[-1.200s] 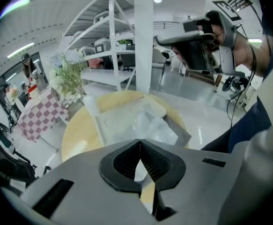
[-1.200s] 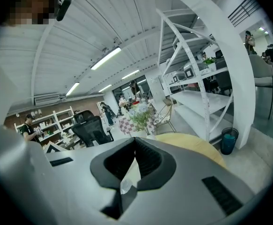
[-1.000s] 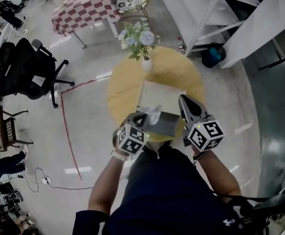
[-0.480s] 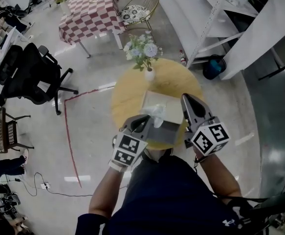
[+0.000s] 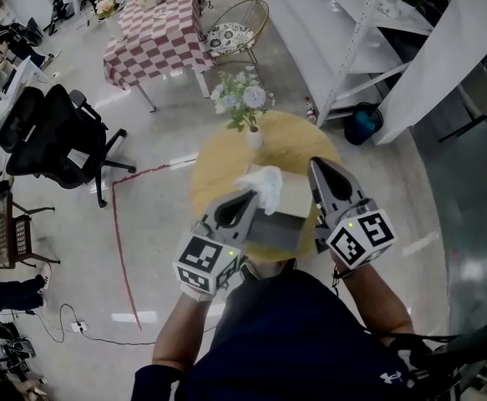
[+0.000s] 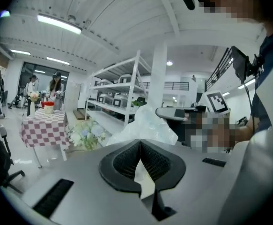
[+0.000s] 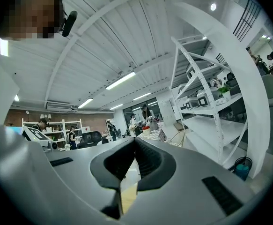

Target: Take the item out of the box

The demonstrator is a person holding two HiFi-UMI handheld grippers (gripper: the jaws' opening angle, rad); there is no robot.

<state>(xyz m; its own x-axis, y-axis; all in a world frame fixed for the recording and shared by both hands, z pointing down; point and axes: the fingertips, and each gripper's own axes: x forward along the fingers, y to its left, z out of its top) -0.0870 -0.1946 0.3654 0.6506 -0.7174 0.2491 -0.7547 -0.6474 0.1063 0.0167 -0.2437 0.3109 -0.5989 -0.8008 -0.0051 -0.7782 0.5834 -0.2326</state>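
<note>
A grey open box sits on the near part of a round yellow table. A crumpled white soft item hangs above the box's left end, and my left gripper is shut on it. In the left gripper view the white item bulges beyond the closed left gripper, with a strip of it pinched between the pads. My right gripper is over the box's right side, shut and holding nothing. In the right gripper view the right gripper has its pads pressed together.
A white vase of flowers stands at the table's far edge. Beyond are a checkered table, a wire chair, a black office chair, white shelving and a blue bin. People stand in the background.
My left gripper has risen and drawn back toward me, lifting the white item higher above the box. The right gripper has barely moved.
</note>
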